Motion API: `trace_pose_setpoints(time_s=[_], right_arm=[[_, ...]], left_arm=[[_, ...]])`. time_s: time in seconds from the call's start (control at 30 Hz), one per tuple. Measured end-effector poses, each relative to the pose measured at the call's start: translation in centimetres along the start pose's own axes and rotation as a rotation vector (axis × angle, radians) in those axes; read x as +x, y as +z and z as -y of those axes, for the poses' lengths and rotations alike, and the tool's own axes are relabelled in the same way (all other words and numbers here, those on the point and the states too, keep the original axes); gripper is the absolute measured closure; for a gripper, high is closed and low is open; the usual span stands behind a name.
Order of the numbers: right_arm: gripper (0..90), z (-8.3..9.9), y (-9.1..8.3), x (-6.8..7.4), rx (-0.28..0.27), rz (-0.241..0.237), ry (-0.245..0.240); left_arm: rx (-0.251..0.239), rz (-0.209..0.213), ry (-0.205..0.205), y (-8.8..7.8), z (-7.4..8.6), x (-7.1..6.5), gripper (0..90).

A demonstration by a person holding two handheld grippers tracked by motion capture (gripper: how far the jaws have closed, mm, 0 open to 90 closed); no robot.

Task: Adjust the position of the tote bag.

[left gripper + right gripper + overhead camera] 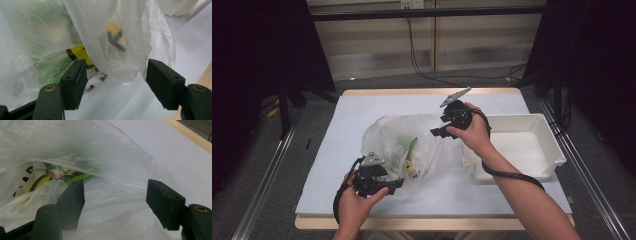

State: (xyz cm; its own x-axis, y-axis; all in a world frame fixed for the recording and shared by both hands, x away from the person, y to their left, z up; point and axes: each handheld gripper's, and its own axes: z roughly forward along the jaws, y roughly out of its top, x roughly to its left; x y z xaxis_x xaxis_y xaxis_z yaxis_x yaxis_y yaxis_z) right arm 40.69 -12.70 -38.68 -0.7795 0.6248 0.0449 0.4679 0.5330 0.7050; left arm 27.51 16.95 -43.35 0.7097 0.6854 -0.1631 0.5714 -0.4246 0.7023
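Both tools – left [116, 83], right [115, 205] – released by plastic bag [404, 145]; white bin [532, 145] in high view.

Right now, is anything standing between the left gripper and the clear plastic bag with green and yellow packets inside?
Nothing visible: the left gripper stands open, its jaws either side of the clear plastic bag's hanging fold.

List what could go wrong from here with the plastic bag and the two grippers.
1. Both the left gripper and the right gripper stand open with the thin plastic bag loose between their jaws, so the bag may slump and close up.
2. The green and yellow packets inside could slide out onto the table.
3. Closing again might pinch and tear the film near the white bin.
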Motion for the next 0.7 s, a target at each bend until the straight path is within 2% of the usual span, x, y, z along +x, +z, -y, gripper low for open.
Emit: trace_pose_setpoints(time_s=[0.03,0.07,0.1,0.13,0.23,0.33,0.4,0.43,0.47,0.5,0.53,0.57,0.63,0.7], right_arm=[[31.0,0.0,-0.1,0.2,-0.006,-0.016,-0.006],[30.7,0.0,-0.3,0.5,-0.002,-0.011,-0.014],[30.7,-0.1,-0.3,0.7,-0.003,-0.016,-0.016],[30.6,-0.1,-0.5,0.9,0.000,-0.015,-0.021],[30.0,-0.2,-0.8,1.5,-0.007,-0.038,-0.040],[29.7,-0.2,-0.8,2.4,0.002,-0.055,-0.058],[29.7,-0.1,-0.7,2.8,-0.001,-0.065,-0.077],[29.7,-0.1,-0.5,3.1,0.001,-0.071,-0.084],[29.7,0.0,-0.4,3.4,0.005,-0.071,-0.084],[29.7,0.0,-0.2,3.7,0.004,-0.084,-0.092],[29.8,0.1,-0.1,3.9,0.004,-0.090,-0.095],[29.8,0.2,0.1,4.2,0.007,-0.096,-0.097],[29.9,0.4,0.5,4.7,0.012,-0.106,-0.106],[30.1,0.6,0.9,5.2,0.019,-0.109,-0.118]], left_arm=[[0.007,-0.004,0.006,-0.1,0.0,0.1,32.9],[0.012,-0.001,0.003,-0.1,0.0,0.1,32.7],[0.001,0.006,-0.010,-0.1,0.0,0.2,32.7],[0.010,-0.004,0.002,-0.2,-0.1,0.3,32.4],[-0.011,-0.001,-0.011,-0.3,-0.1,0.4,31.9],[-0.003,-0.013,-0.010,-0.7,-0.3,0.7,31.7],[-0.003,-0.019,-0.006,-0.9,-0.3,0.8,31.5],[-0.027,-0.025,-0.032,-0.8,-0.3,0.7,31.4],[-0.016,-0.025,-0.024,-0.9,-0.4,0.9,31.5],[-0.025,-0.023,-0.037,-0.9,-0.4,0.9,31.5],[-0.022,-0.023,-0.027,-1.0,-0.5,1.0,31.5],[-0.037,-0.032,-0.041,-1.1,-0.5,1.0,31.5],[-0.029,-0.029,-0.029,-1.3,-0.7,1.2,31.3],[-0.045,-0.034,-0.046,-1.4,-0.8,1.3,31.1]])
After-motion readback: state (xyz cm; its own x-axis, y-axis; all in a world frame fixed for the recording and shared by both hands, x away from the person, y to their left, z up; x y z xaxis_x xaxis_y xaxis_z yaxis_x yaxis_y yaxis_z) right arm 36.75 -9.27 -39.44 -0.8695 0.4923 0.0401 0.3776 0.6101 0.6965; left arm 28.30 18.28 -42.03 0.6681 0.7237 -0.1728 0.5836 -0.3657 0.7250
